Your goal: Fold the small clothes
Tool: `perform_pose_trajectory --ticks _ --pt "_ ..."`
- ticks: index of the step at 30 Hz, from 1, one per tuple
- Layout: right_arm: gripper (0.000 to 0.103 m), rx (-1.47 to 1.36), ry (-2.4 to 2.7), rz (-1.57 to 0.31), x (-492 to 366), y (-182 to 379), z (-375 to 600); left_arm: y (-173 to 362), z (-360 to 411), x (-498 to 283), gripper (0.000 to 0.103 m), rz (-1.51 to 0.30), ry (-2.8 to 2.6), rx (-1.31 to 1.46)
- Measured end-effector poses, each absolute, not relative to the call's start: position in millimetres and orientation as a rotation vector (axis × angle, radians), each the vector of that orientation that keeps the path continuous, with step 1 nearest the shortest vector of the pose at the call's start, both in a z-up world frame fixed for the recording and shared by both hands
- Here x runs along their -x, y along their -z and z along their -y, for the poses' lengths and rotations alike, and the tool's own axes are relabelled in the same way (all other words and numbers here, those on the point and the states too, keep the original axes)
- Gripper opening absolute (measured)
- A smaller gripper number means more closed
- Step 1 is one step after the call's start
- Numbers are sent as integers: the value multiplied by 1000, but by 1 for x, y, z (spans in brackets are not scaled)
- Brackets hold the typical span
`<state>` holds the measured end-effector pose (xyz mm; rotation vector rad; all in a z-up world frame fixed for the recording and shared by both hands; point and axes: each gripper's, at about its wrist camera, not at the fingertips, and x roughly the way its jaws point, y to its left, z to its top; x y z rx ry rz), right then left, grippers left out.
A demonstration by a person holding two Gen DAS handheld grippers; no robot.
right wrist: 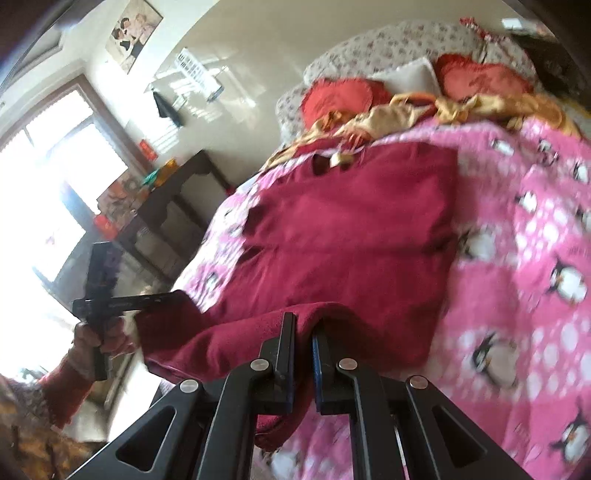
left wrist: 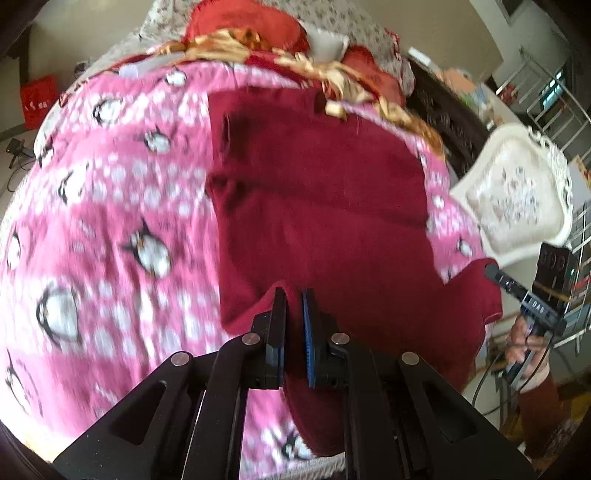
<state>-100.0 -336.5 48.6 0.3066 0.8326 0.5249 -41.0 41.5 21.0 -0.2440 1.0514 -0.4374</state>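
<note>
A dark red garment [left wrist: 325,206] lies spread on a pink penguin-print blanket [left wrist: 110,221] on a bed. My left gripper [left wrist: 293,295] is shut on the garment's near hem, with cloth pinched between its pads. In the right wrist view the same garment [right wrist: 351,229] fills the middle, and my right gripper [right wrist: 303,321] is shut on another part of its near edge, lifted slightly. In the left wrist view the right gripper [left wrist: 495,271] shows at the right, holding the garment's corner. In the right wrist view the left gripper [right wrist: 173,297] shows at the left, holding the other corner.
Red and white pillows [left wrist: 251,26] and a gold-trimmed cover [left wrist: 332,74] lie at the bed's head. A white ornate chair [left wrist: 513,199] and dark cabinet [right wrist: 173,206] stand beside the bed. A bright window [right wrist: 55,177] is at the left in the right wrist view.
</note>
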Motion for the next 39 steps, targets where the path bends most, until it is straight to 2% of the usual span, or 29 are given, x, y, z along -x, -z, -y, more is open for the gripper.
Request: perform_pose_trajectory --ticks 7,18,29,39 --pt "6 -286 -409 -776 48 -59 340 -40 -40 -2 7 -931 370 252" --pt "6 -318 -300 -750 -17 -71 350 -48 -33 -64 7 -873 276 275" --pt "6 -345 -209 -782 -71 -62 365 -37 -28 -125 7 -871 208 308" --pt "6 -378 -181 -853 -121 -34 374 -7 -22 -177 7 -945 144 260"
